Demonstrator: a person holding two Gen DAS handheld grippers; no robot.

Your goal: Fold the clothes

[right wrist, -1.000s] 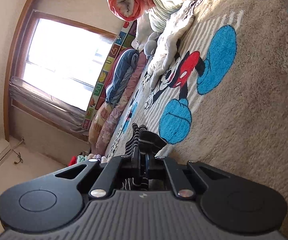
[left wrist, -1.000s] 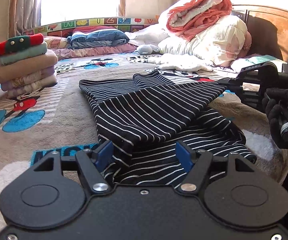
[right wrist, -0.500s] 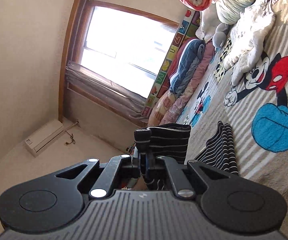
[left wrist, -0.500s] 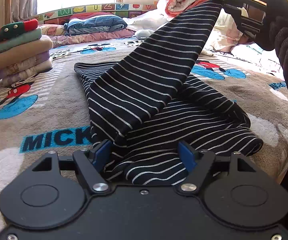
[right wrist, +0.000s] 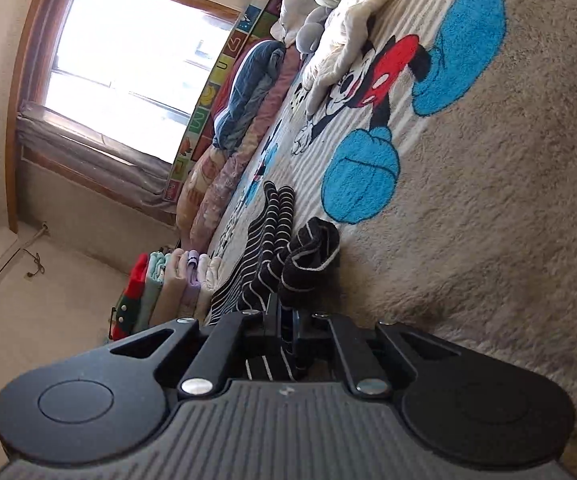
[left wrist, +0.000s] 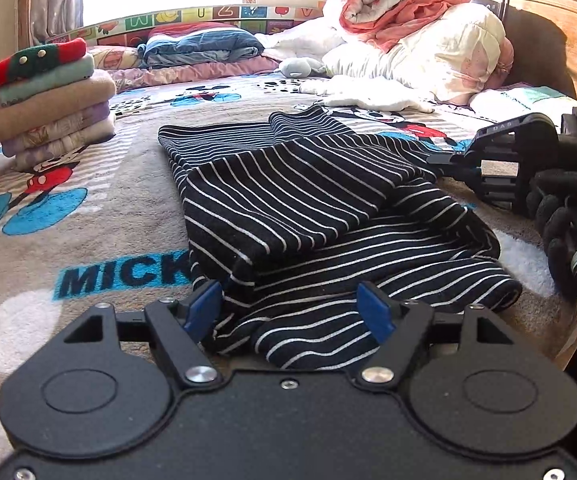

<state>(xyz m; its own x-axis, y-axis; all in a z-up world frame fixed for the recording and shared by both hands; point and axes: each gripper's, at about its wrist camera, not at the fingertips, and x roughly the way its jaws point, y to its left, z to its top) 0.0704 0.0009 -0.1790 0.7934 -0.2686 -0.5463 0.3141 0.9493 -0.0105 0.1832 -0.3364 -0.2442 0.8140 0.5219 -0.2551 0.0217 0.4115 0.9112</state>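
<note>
From the left wrist camera, a black garment with thin white stripes (left wrist: 320, 216) lies partly folded on a beige Mickey Mouse blanket (left wrist: 88, 208) that covers the bed. One striped panel is laid diagonally over the lower layers, and a bunched hem sits nearest the camera. The left gripper (left wrist: 288, 312) hovers low at that near hem with its blue pads (left wrist: 204, 308) spread wide; the cloth lies between them but neither pad presses on it. At the right edge, a black-gloved hand (left wrist: 568, 220) holds the right gripper (left wrist: 444, 160), whose tip meets the garment's right edge. Far left, a stack of folded clothes (left wrist: 52, 100) stands on the blanket, topped by a red and green piece. Rolled quilts (left wrist: 412, 28) are heaped at the far right against a wooden headboard (left wrist: 548, 32).

From the right wrist camera, which is rolled on its side, the right gripper (right wrist: 286, 328) has its jaws pressed together on a fold of the striped garment (right wrist: 280, 256), which bunches just beyond the fingers. The folded stack (right wrist: 168, 284) shows beyond it, and a bright window (right wrist: 128, 52) fills the upper left.
</note>
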